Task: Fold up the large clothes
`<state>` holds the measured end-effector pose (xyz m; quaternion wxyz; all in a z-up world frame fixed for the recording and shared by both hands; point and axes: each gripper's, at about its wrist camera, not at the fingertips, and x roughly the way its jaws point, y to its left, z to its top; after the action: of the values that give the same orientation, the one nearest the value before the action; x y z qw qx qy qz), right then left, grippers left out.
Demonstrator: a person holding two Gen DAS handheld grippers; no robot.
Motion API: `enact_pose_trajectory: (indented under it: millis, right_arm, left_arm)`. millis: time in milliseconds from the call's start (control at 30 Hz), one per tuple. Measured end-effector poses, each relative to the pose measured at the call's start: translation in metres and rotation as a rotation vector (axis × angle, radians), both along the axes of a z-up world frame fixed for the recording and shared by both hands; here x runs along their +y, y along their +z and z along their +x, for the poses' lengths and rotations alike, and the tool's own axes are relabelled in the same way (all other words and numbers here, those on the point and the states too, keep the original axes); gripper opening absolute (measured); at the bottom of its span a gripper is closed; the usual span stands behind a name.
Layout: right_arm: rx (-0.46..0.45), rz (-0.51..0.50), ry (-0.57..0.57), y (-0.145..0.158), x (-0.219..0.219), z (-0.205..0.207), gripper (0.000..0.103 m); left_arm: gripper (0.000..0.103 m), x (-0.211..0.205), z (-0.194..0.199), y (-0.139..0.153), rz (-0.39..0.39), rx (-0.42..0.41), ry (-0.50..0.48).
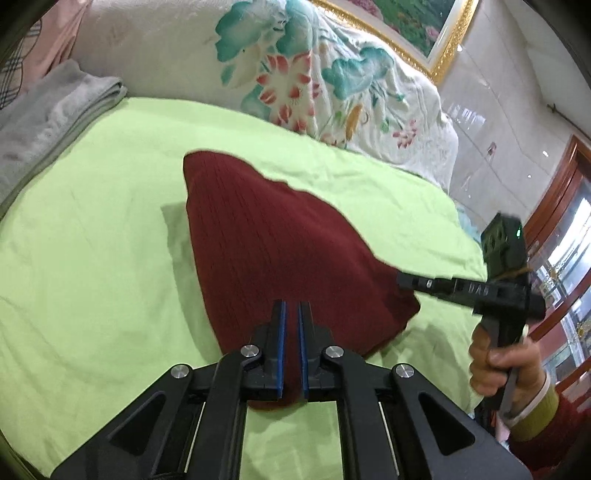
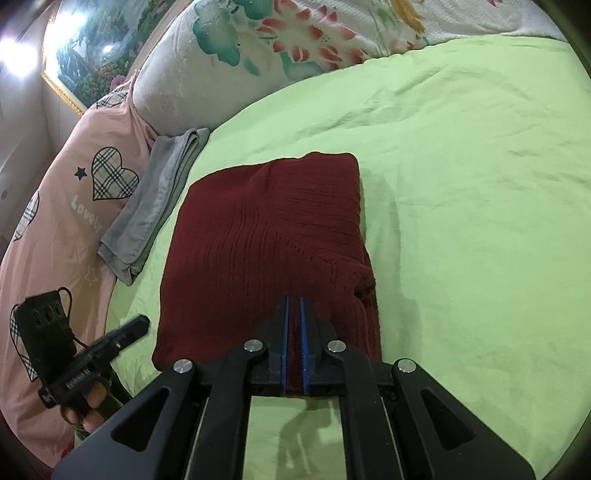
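A dark red ribbed knit sweater [image 1: 266, 236] lies folded on the light green bed sheet [image 1: 92, 258]. My left gripper [image 1: 291, 306] is shut on the sweater's near edge, red fabric between the blue pads. The right gripper [image 1: 400, 277] shows at the right of the left wrist view, its tip at the sweater's right side. In the right wrist view the sweater [image 2: 266, 229] is a folded rectangle and my right gripper [image 2: 294, 301] is shut on its near edge. The left gripper [image 2: 142, 321] shows at lower left, next to the sweater's left edge.
A folded grey towel [image 1: 48, 122] [image 2: 155, 199] lies at the sheet's edge. A floral quilt [image 1: 303, 70] and a pink heart-print pillow [image 2: 74, 192] lie behind. A gold-framed picture [image 1: 436, 33] hangs on the wall. A wooden cabinet [image 1: 561, 229] stands at right.
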<state>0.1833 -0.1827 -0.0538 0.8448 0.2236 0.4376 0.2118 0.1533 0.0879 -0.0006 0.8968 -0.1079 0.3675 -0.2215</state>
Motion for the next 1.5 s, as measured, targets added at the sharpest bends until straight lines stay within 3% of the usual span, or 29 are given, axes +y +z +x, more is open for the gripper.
enact_pose_trajectory:
  millis: [133,267,367,533,733,933,1100,1167,1233,1367,1500]
  right_arm:
    - [0.003,0.016,-0.030,0.000,0.000,-0.002,0.006]
    - [-0.011,0.010,-0.040,0.002,-0.001,0.001,0.006]
    - [0.005,-0.005,-0.032,-0.003,0.000,0.013,0.010]
    - [0.083,-0.016,-0.021,-0.035,0.003,0.027,0.012]
    - [0.081,0.015,-0.038,-0.035,-0.002,0.018,0.012]
    - [0.085,-0.015,-0.036,-0.030,0.002,0.011,0.013]
    - [0.100,-0.033,-0.031,-0.032,0.004,0.011,0.013]
    - [0.099,-0.047,-0.024,-0.028,0.005,0.010,0.013]
    - [0.095,-0.051,-0.023,-0.023,0.005,0.007,0.015]
    - [0.071,-0.038,-0.024,-0.014,0.004,0.002,0.030]
    - [0.045,-0.020,-0.049,-0.005,-0.003,0.005,0.031]
  left_arm:
    - [0.012,-0.013,0.014,0.001,0.066,0.001,-0.004]
    - [0.012,-0.014,0.032,-0.018,0.082,0.054,0.029]
    - [0.012,-0.017,0.033,-0.029,0.140,0.053,0.050]
    - [0.012,-0.018,0.031,-0.032,0.134,0.065,0.043]
    - [0.012,-0.018,0.032,-0.030,0.113,0.092,0.059]
    - [0.012,-0.024,0.026,-0.025,0.161,0.119,0.144]
    - [0.023,-0.030,0.015,-0.018,0.226,0.122,0.216]
    - [0.040,-0.031,0.007,-0.013,0.262,0.115,0.246]
    - [0.042,-0.029,0.001,-0.010,0.275,0.104,0.262]
    - [0.042,-0.023,-0.006,-0.005,0.280,0.107,0.284]
    - [0.047,-0.018,-0.002,-0.001,0.283,0.106,0.303]
